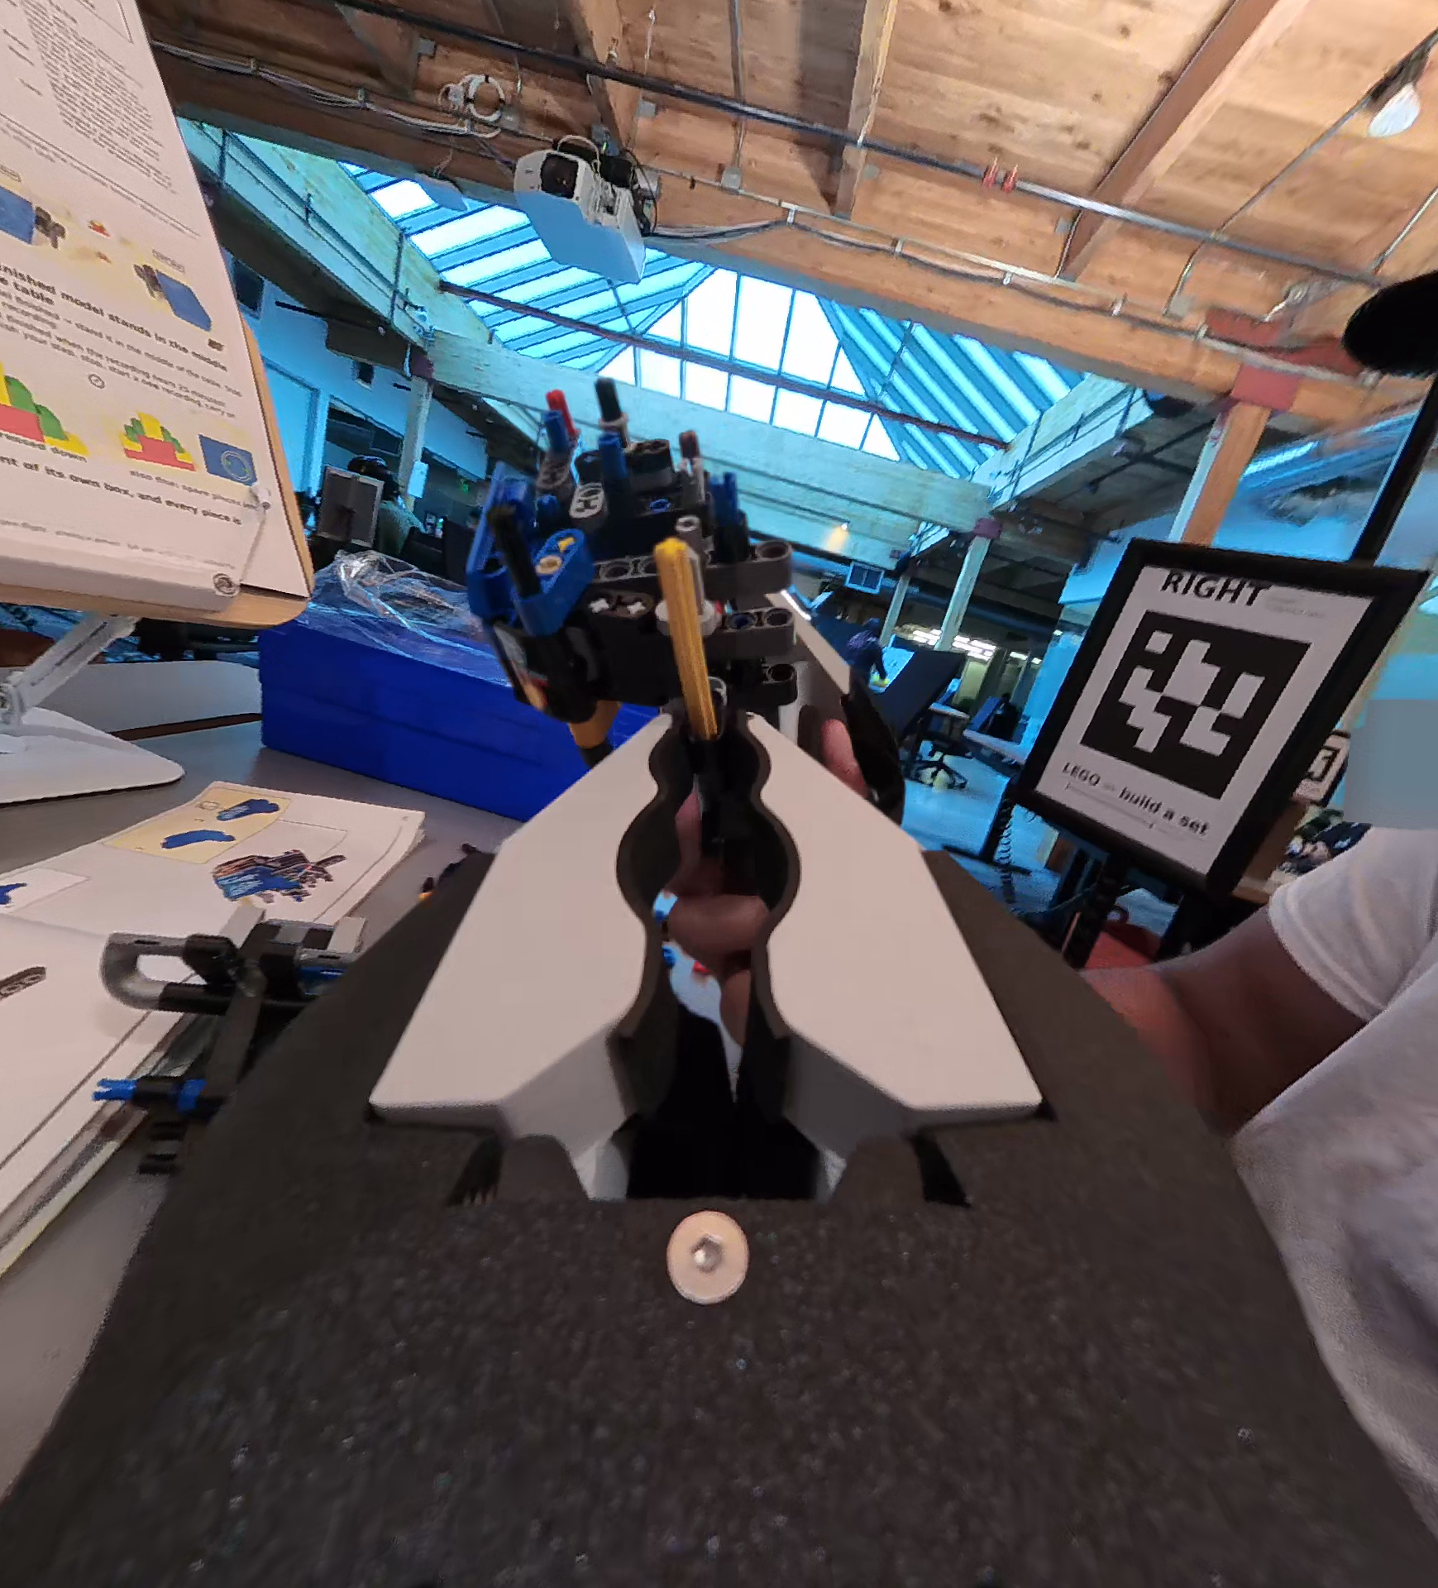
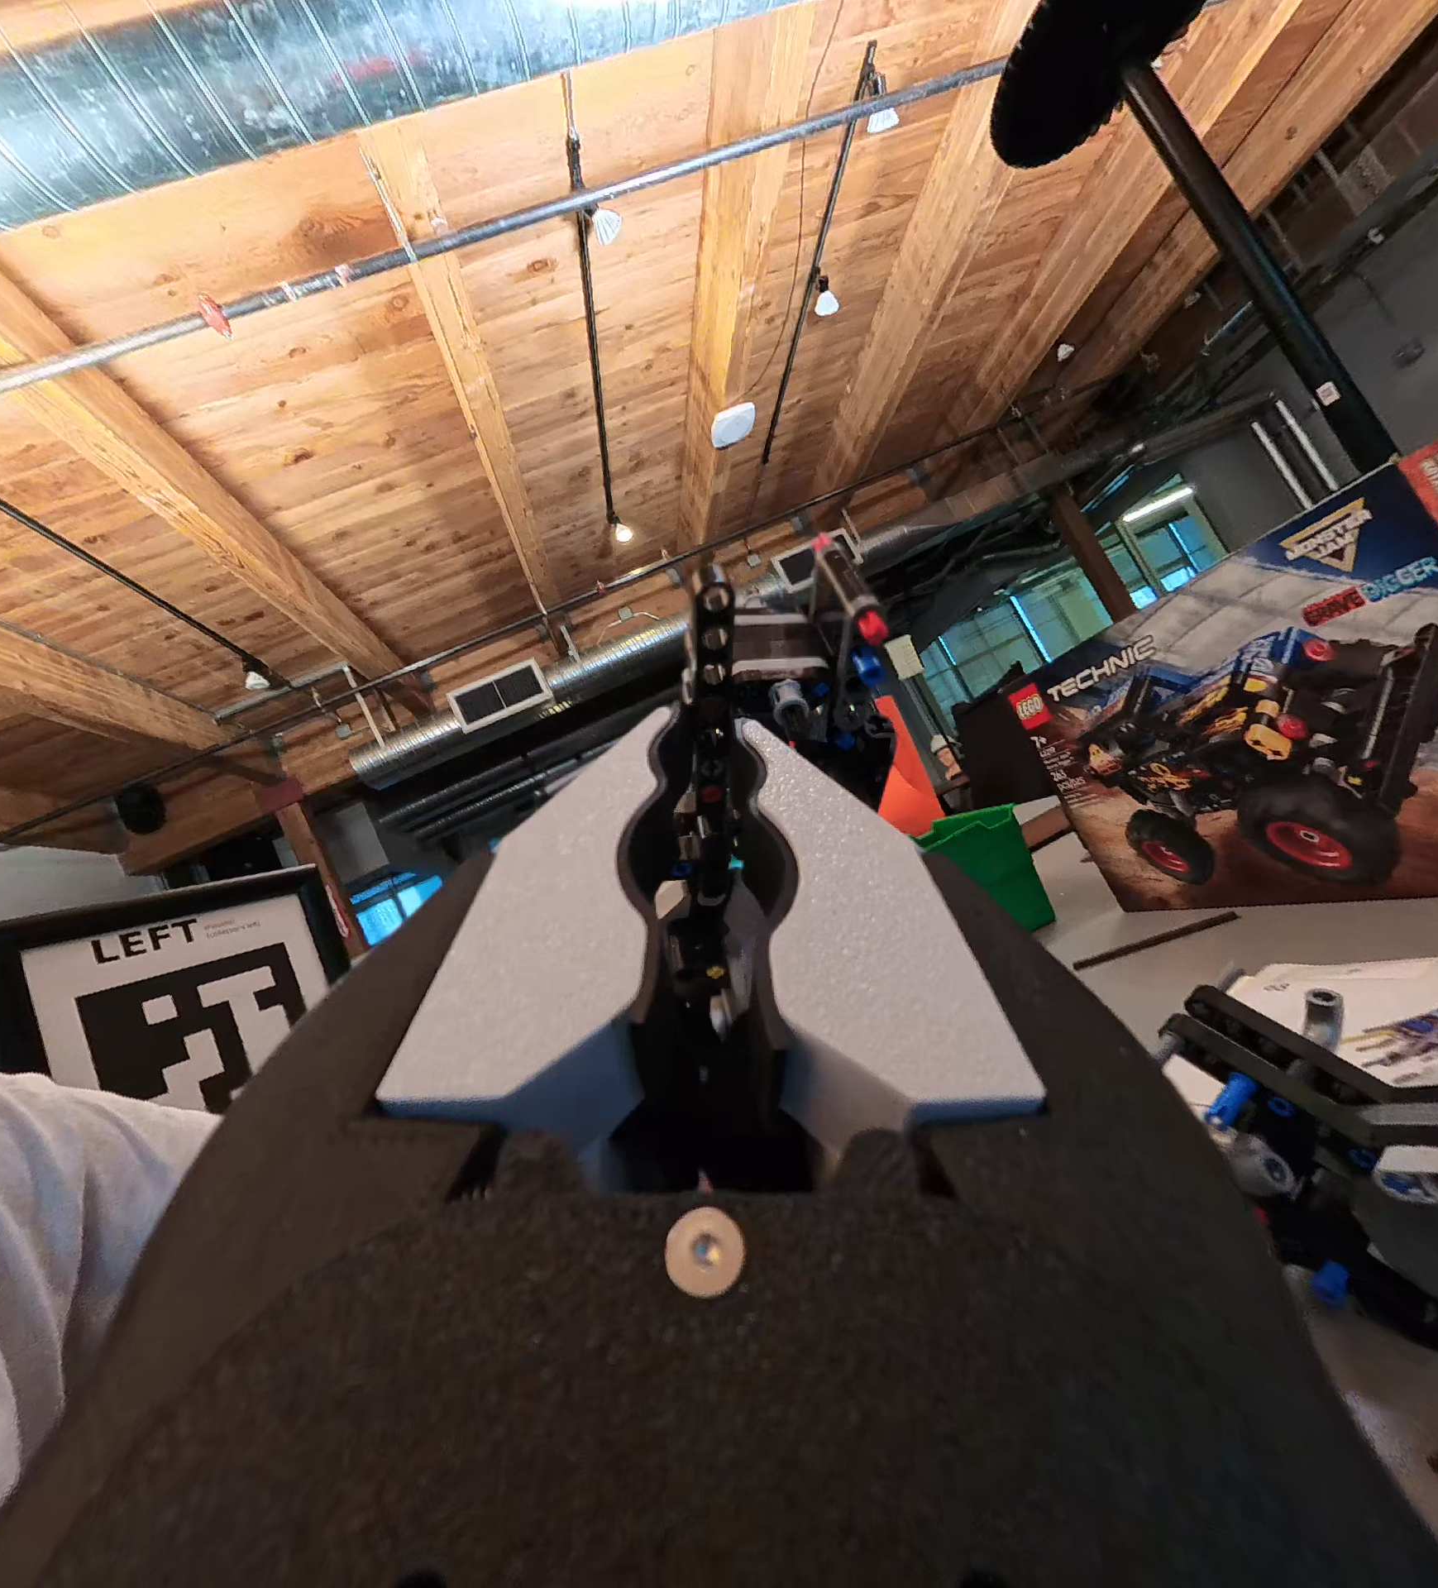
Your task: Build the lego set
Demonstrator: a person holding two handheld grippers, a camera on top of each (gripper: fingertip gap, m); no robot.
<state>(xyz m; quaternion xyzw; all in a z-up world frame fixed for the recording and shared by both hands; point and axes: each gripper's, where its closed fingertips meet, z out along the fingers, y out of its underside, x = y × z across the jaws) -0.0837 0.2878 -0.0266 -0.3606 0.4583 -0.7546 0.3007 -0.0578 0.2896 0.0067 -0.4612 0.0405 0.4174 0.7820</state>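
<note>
In the left wrist view, a blue, black and grey Technic assembly (image 1: 629,567) with several pins sticking up hangs in the air just past my left gripper (image 1: 706,726). The left gripper is shut on a yellow axle (image 1: 685,636) that leans up against the assembly. A hand (image 1: 844,756) and part of the other gripper show behind it. In the right wrist view, my right gripper (image 2: 708,722) is shut on a black holed beam (image 2: 711,662) of the same assembly (image 2: 810,670), and holds it up against the ceiling.
A second black and grey subassembly lies on the table (image 1: 217,971) (image 2: 1299,1117) beside open instruction booklets (image 1: 182,859) (image 2: 1428,1023). A blue bin (image 1: 406,687), a sheet on a stand (image 1: 71,301), a green bin (image 2: 990,859), the set's box (image 2: 1299,713) and two framed marker signs (image 1: 1205,696) (image 2: 174,1005) stand around. The left gripper's tips are roughly 5 centimetres from the right gripper's.
</note>
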